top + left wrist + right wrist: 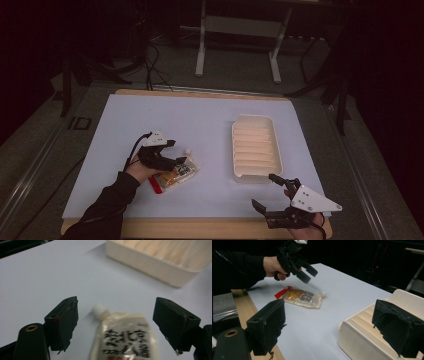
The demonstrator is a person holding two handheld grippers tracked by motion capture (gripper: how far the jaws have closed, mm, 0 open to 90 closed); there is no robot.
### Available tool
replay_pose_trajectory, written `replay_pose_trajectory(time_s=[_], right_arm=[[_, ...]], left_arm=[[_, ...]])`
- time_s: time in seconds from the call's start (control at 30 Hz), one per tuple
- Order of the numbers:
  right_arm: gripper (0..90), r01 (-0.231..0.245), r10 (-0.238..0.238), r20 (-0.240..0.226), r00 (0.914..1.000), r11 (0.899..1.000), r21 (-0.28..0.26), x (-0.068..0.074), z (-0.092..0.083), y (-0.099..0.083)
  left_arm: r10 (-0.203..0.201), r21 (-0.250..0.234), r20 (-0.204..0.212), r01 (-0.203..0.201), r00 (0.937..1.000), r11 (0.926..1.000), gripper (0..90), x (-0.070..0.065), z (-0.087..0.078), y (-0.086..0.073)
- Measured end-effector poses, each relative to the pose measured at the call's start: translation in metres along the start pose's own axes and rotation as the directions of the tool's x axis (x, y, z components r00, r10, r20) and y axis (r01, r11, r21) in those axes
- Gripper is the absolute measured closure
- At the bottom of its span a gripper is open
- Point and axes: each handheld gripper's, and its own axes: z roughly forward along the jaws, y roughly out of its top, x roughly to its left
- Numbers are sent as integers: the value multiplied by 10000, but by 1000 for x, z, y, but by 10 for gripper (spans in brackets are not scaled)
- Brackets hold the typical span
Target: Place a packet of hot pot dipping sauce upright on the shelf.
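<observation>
Left gripper: the left gripper (175,152) sits left of centre in the high view, held above the pouch with its jaws spread wide and nothing between them; in the left gripper view its two black jaws stand either side of the pouch's upper end without touching it.
Pouch: a soft, flat sauce pouch (126,340) lies on the white table (210,120), lower centre of the left gripper view, left of centre in the high view. It has a white spout cap (98,308) at its top, printed dark lettering, an orange filling and a red strip (282,292) at its far end.
Handling: it looks light, limp and glossy, so it will likely sag and may slip. The neck just below the cap or the flat sealed edge seems the firmest hold; squeezing the full belly risks it squirting aside.
Tray: a cream ribbed tray (254,147) stands empty, right of centre in the high view, well apart from the pouch.
Right gripper: the right gripper (272,190) waits at the lower right of the high view, just in front of the tray, jaws wide apart and empty.
</observation>
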Motion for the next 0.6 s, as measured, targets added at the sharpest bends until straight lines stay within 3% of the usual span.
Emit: replay_pose_trajectory(time_s=[0.03,0.2,0.3,0.33,0.37,0.43,0.6], right_arm=[[114,0,0,0,10000,10000,0,0,0,0],[114,-22,22,-14,10000,10000,74,0,0,-1],[115,-31,31,-15,10000,9999,107,-1,1,-1],[126,-79,80,-55,10000,9999,149,-1,1,-1],[126,-89,90,-54,9999,9998,167,0,1,-1],[126,-77,78,-74,9999,9998,191,0,1,-2],[126,-84,85,-76,9999,9998,204,0,1,-1]], left_arm=[[-4,91,-223,6,9998,10000,211,2,1,-1],[145,167,-441,-138,9989,9998,218,6,8,-6],[-216,525,-224,228,9995,9984,243,8,14,-7],[-243,613,-141,251,9996,9978,309,8,15,-7],[-273,845,-62,277,9996,9960,320,8,17,-7],[-216,1075,11,214,9998,9940,327,8,20,-8],[-157,1954,141,126,9998,9806,409,10,29,-13]])
